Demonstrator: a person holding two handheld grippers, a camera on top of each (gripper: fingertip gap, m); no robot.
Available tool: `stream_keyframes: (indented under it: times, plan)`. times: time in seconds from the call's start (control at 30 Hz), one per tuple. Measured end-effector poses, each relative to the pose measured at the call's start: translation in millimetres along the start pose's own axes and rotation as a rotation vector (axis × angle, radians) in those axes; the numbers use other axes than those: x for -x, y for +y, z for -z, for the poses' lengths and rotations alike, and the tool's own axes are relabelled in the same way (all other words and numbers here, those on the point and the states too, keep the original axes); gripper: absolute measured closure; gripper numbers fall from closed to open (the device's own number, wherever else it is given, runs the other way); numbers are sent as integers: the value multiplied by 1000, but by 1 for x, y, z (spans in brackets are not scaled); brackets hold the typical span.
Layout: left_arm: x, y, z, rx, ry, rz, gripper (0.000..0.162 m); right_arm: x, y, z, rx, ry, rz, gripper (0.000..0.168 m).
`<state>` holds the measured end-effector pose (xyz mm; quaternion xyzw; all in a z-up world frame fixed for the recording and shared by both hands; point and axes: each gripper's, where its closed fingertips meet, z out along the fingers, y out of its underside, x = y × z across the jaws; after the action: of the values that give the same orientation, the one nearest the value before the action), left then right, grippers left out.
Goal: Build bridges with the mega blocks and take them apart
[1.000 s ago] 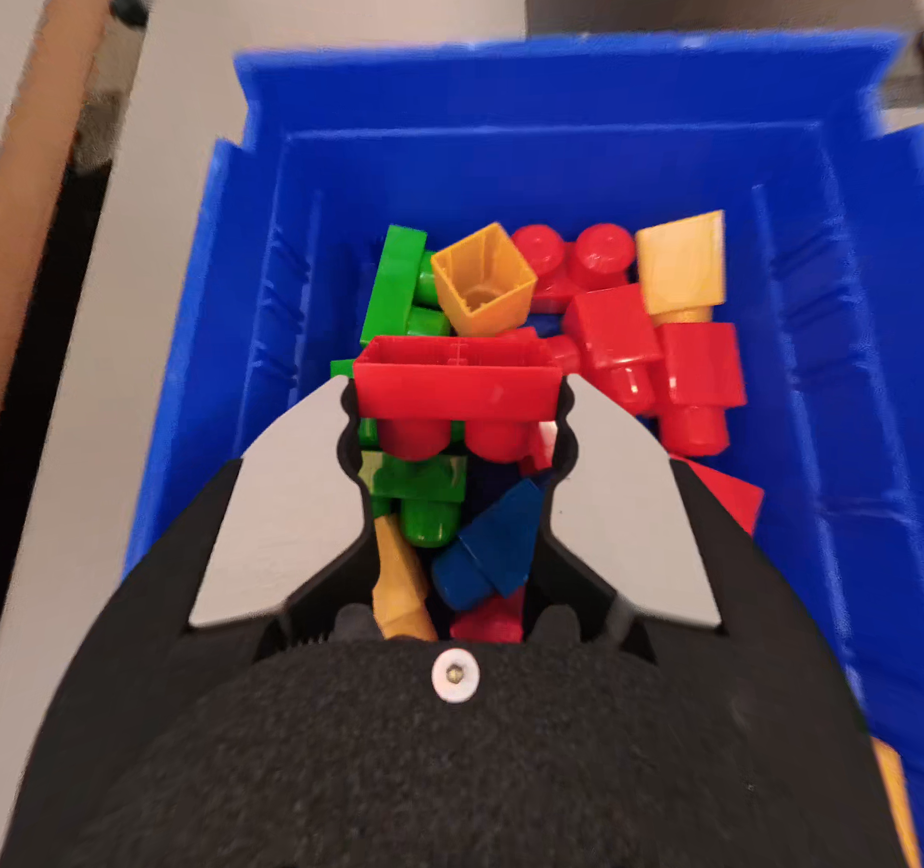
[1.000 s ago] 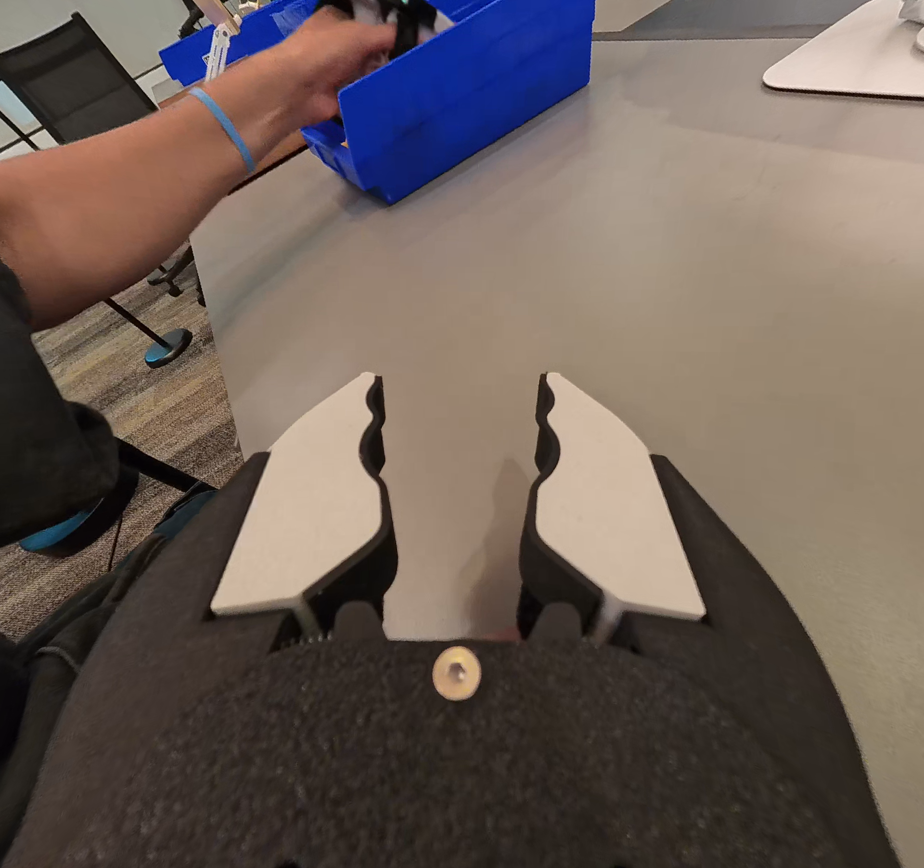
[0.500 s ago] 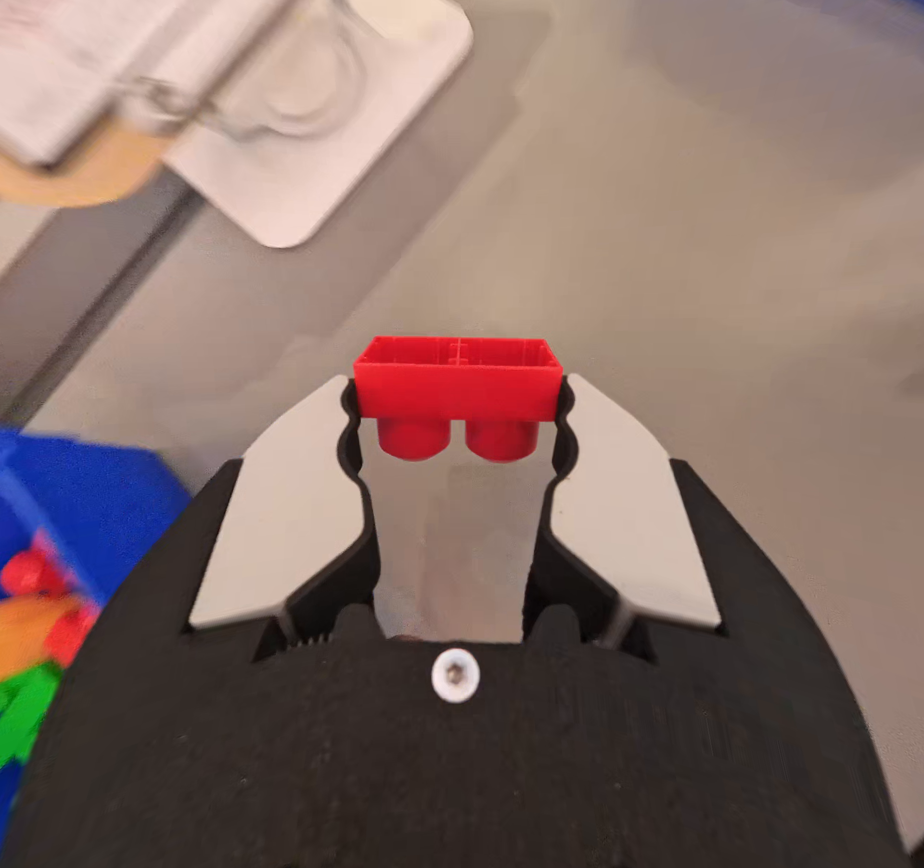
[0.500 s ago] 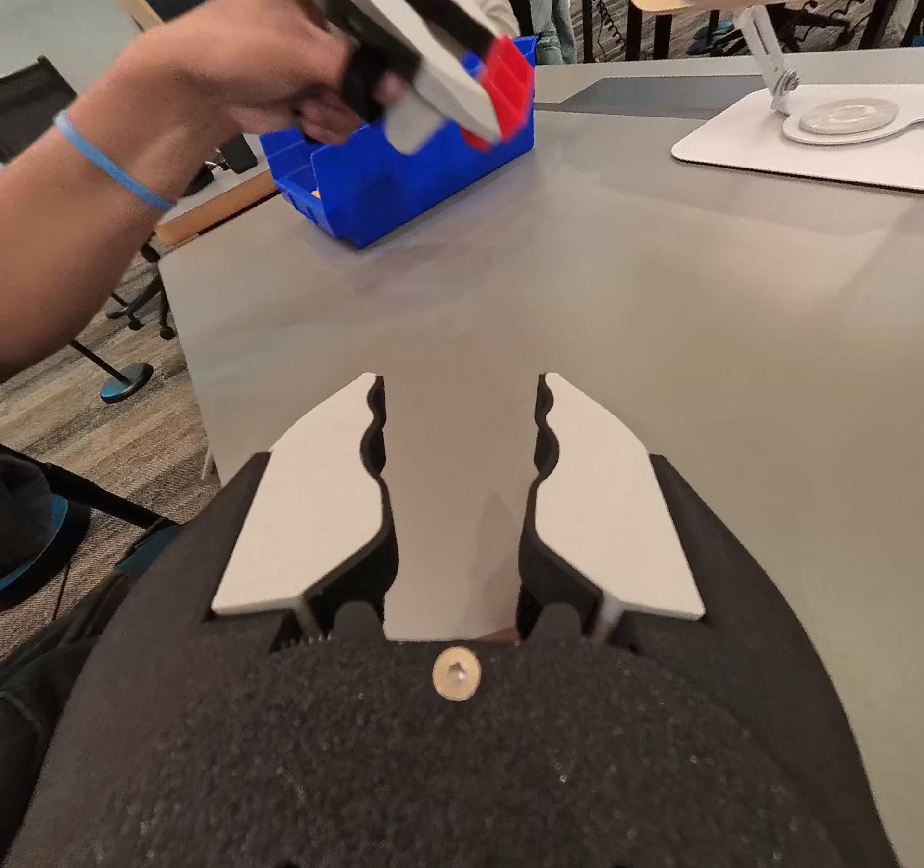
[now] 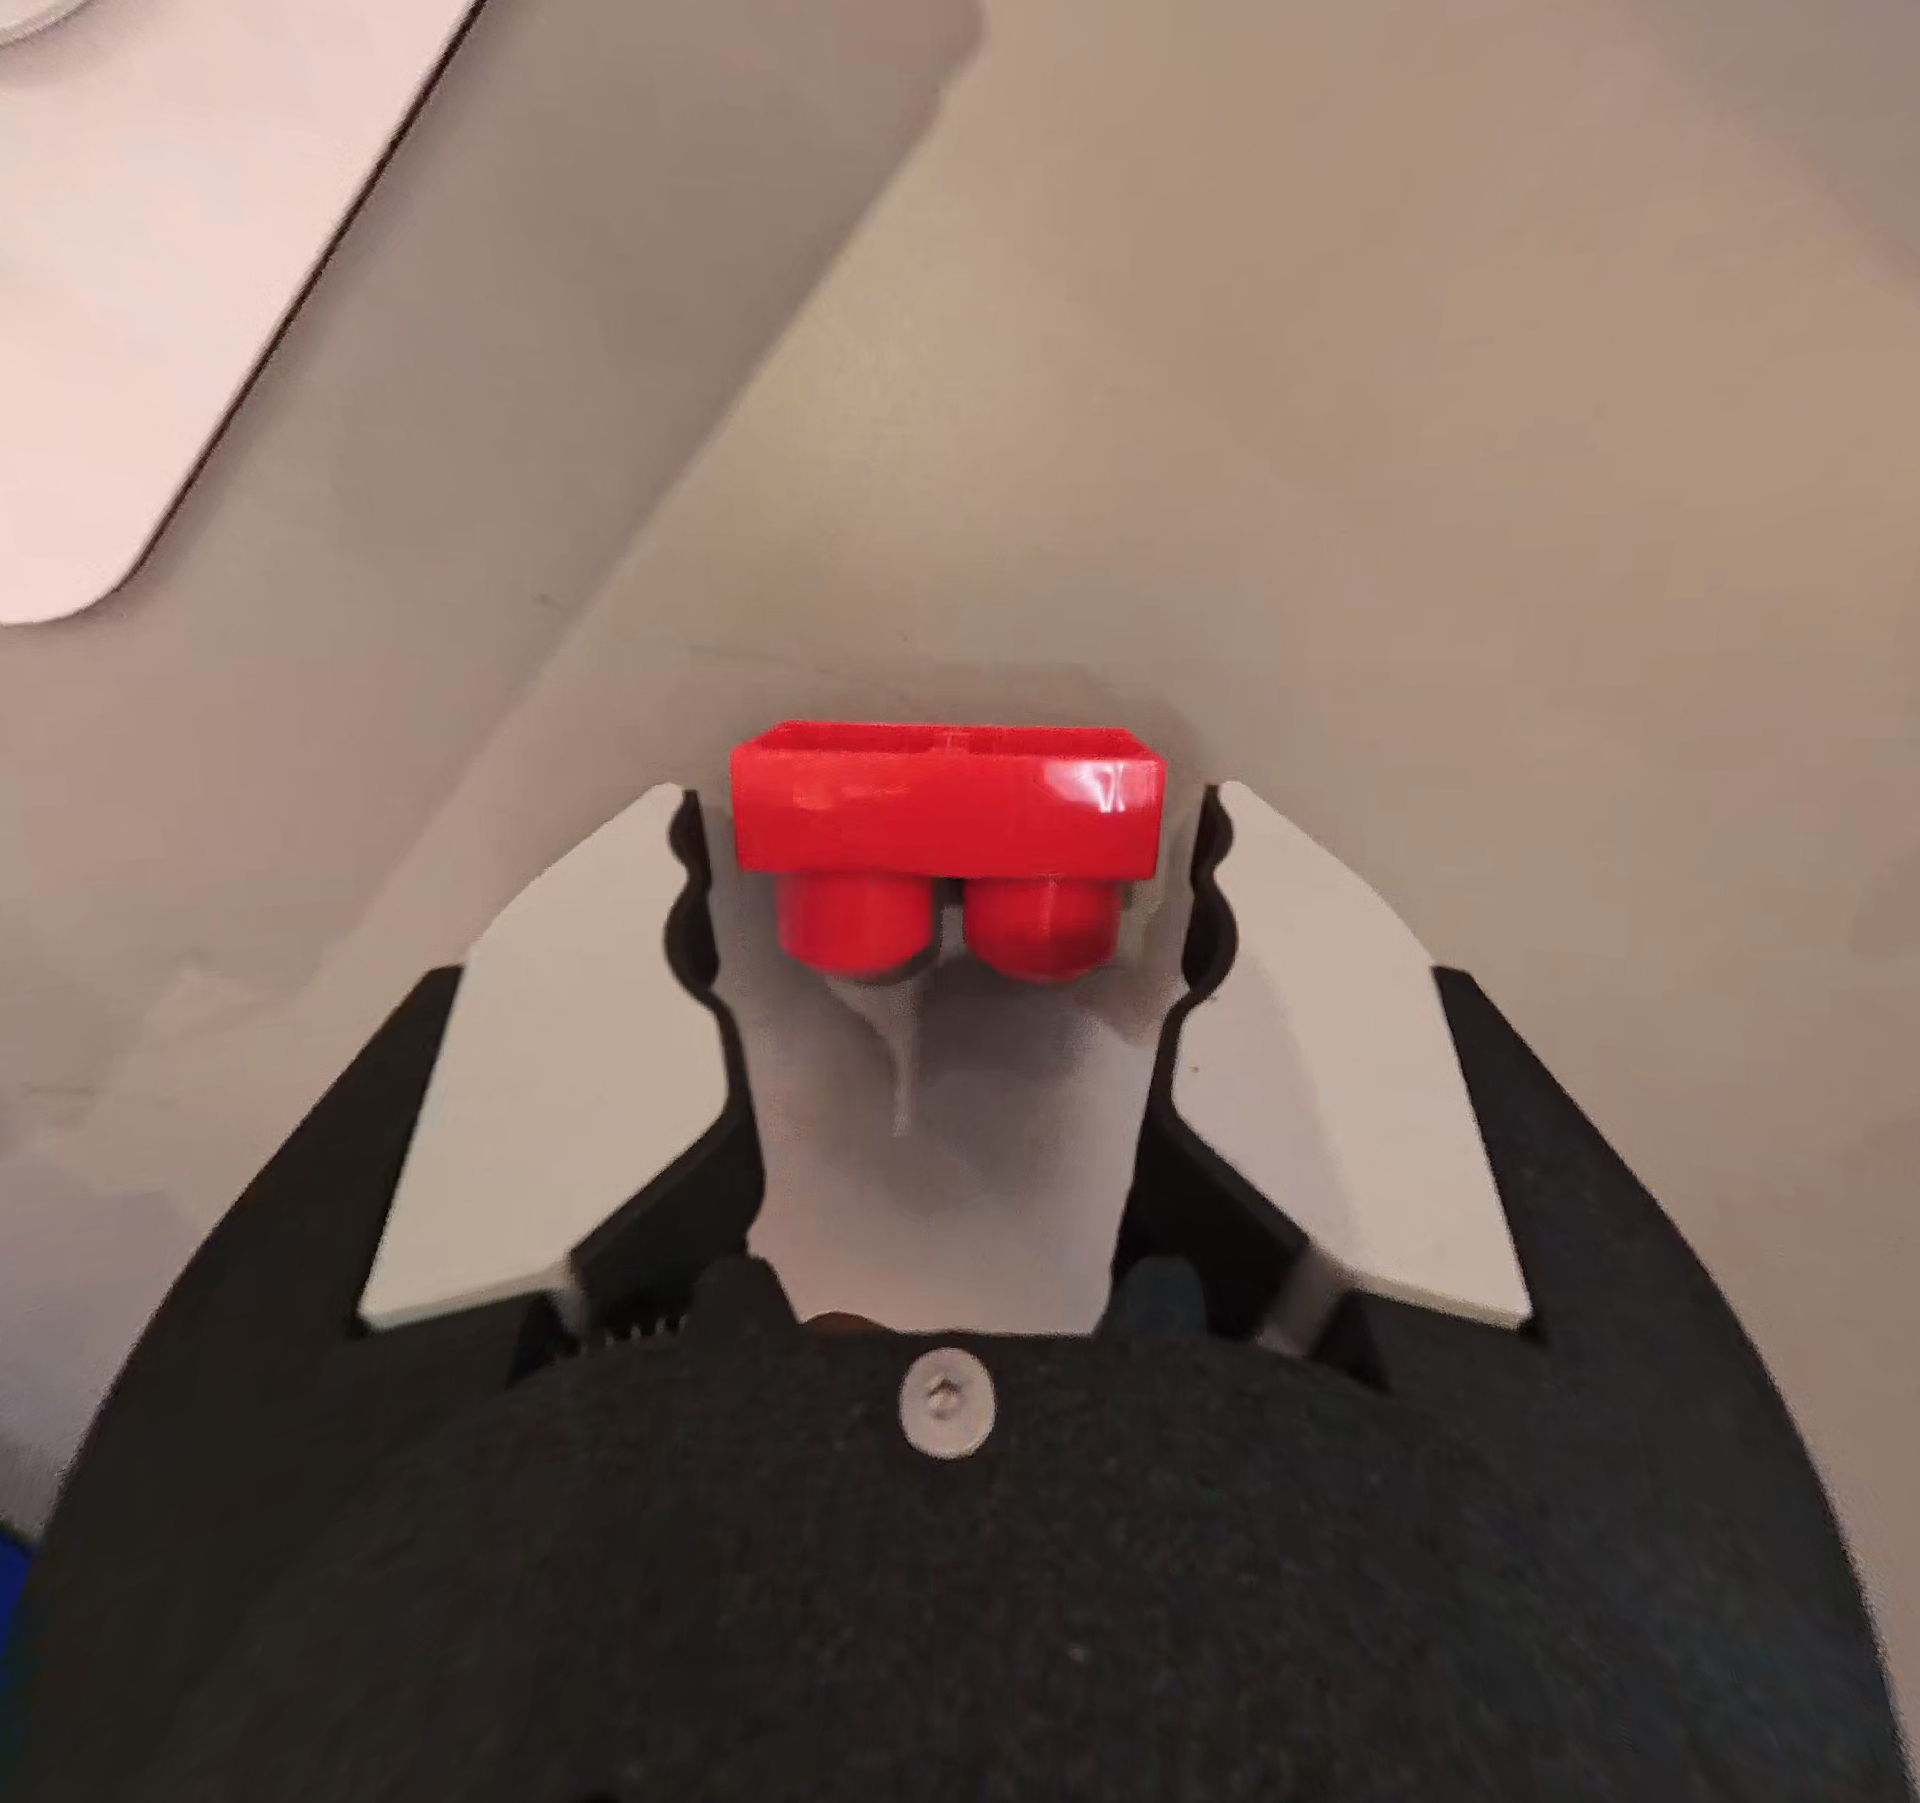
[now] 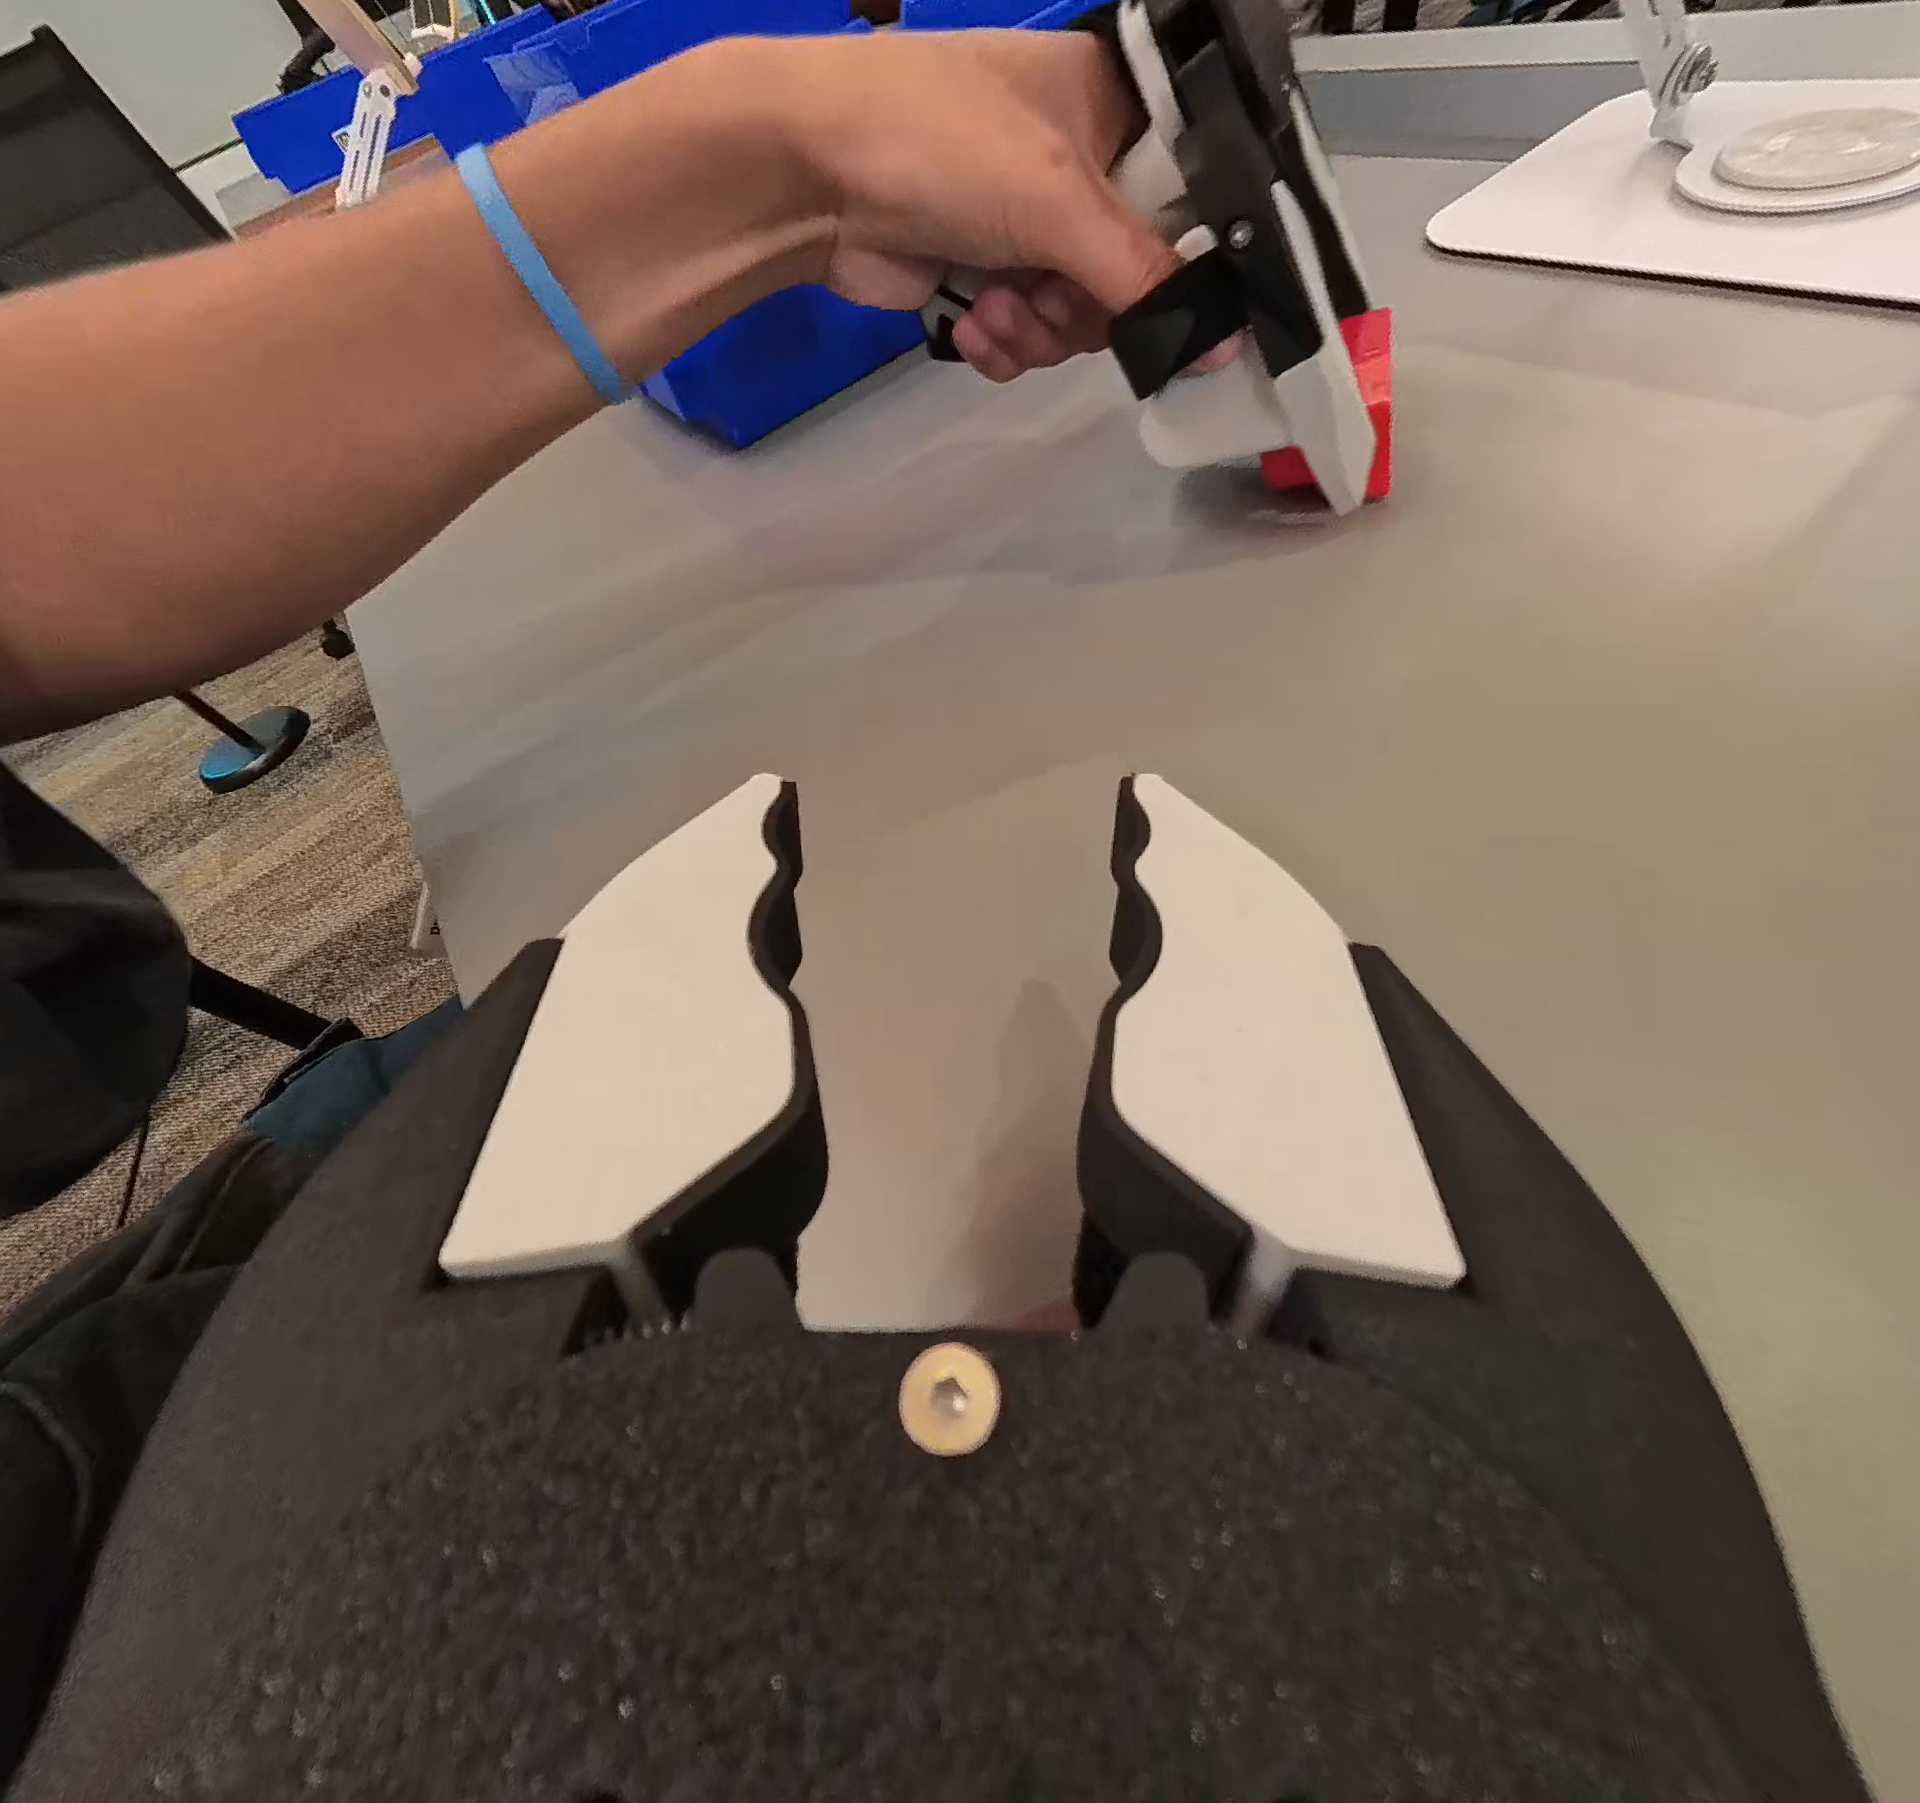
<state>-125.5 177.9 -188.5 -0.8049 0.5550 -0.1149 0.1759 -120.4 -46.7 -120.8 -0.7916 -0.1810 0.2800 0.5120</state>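
While your left gripper (image 5: 945, 818) points steeply down at the grey table (image 5: 1455, 403), its jaws stand slightly apart from the red two-stud block (image 5: 945, 818) between them, a thin gap showing at each end of the block, so the block is no longer pinched. The block's studs face back toward the camera and its hollow side faces away. From the right wrist view you see what the left cannot: the block (image 6: 1351, 403) touches the table, your left hand (image 6: 914, 184) wraps the handle with the wrist level, and a light blue band (image 6: 540, 278) circles that wrist. Your right gripper (image 6: 956, 818) hovers low over the table at 6 o'clock, its jaws apart and empty. Blue bins (image 6: 769, 340) sit at 11 o'clock, and a white stand base (image 6: 1662, 215) lies at 2 o'clock. No readable writing shows on the block or grippers.
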Motion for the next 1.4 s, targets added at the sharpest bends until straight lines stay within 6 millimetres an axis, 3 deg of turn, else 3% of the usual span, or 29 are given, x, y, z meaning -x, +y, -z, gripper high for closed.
stream_keyframes:
  times: [0.1,0.23,0.3,0.37,0.47,0.57,0.7,0.77,0.97,1.03,1.13,1.27,1.4]
  plan:
    - [-2,3,18,-69,-34,10,73,-5,-3,4,-12,9,-5,111]
    - [-12,18,87,-337,-71,132,75,-11,-7,9,-23,21,-12,111]
    - [-19,45,128,-481,-83,262,75,-13,-8,10,-25,25,-15,111]
    - [-30,86,160,-584,-87,364,74,-14,-8,10,-26,30,-12,111]
    - [-45,149,191,-710,-95,480,72,-15,-6,8,-18,31,-7,111]
    - [-54,204,209,-856,-161,562,73,-14,-7,5,-15,24,-7,111]
    - [-63,258,221,-950,-316,574,78,-10,-7,1,-6,27,28,111]
    - [-63,270,219,-913,-340,570,77,-8,-8,-2,-2,21,30,111]
    - [-57,276,213,-867,-330,610,77,-3,0,-9,27,18,35,111]
    - [-43,275,216,-855,-345,636,78,-3,4,-11,40,20,39,111]
    - [-2,263,229,-813,-366,669,75,-2,8,-13,55,18,43,111]
    - [97,238,241,-731,-467,770,75,-2,7,-16,56,12,37,111]
    - [198,209,210,-565,-483,927,76,-1,7,-17,57,6,34,111]
